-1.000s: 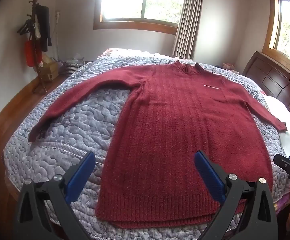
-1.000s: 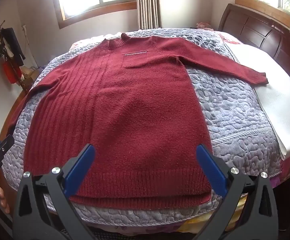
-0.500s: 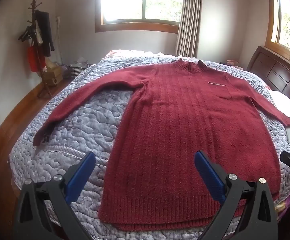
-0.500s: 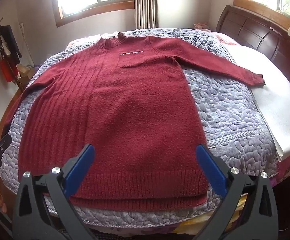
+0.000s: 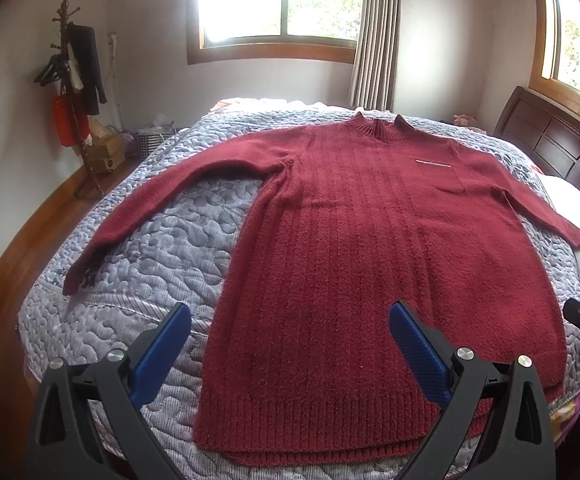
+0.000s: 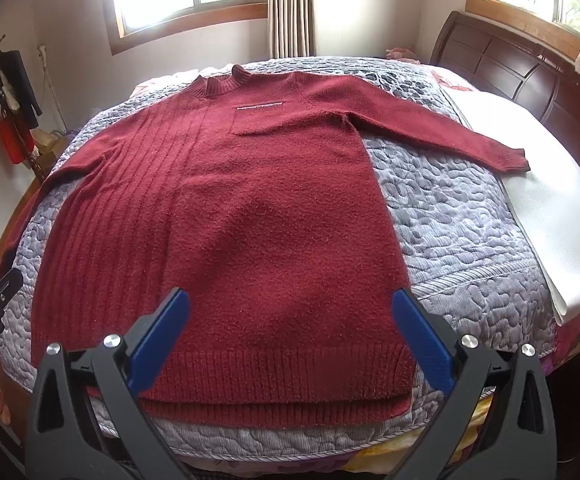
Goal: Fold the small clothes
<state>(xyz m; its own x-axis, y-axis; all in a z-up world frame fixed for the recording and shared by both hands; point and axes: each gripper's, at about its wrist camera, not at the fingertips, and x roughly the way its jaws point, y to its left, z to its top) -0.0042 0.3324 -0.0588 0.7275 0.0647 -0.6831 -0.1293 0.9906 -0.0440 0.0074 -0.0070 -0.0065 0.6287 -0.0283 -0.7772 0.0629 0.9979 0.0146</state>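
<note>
Left gripper (image 5: 289, 338): black frame, blue pads, jaws wide apart with nothing between them. It hangs over the near hem of the sweater.
Right gripper (image 6: 290, 322): same kind, jaws wide apart and holding nothing, also over the near hem.
Sweater (image 6: 229, 216): dark red and fuzzy, lying flat and face up on the bed. Both sleeves are spread out to the sides. One half has long ribs, the other half is soft and plain. A small chest pocket (image 6: 265, 118) has a thin white line on top. The hem near the grippers is ribbed.
Quilt (image 5: 169, 240): grey-blue and bumpy with a pebble pattern, under the whole sweater.
White sheet (image 6: 550, 200): smooth, just past the sweater's right cuff.
Headboard (image 6: 510, 68): dark wood panels, beyond the white sheet.
Coat rack (image 5: 73, 92): far off past the sweater's left sleeve, with dark and red things hanging.
Windows (image 5: 281, 4): bright, wood frames, behind the sweater's collar, with a striped curtain (image 5: 376, 36) beside.
</note>
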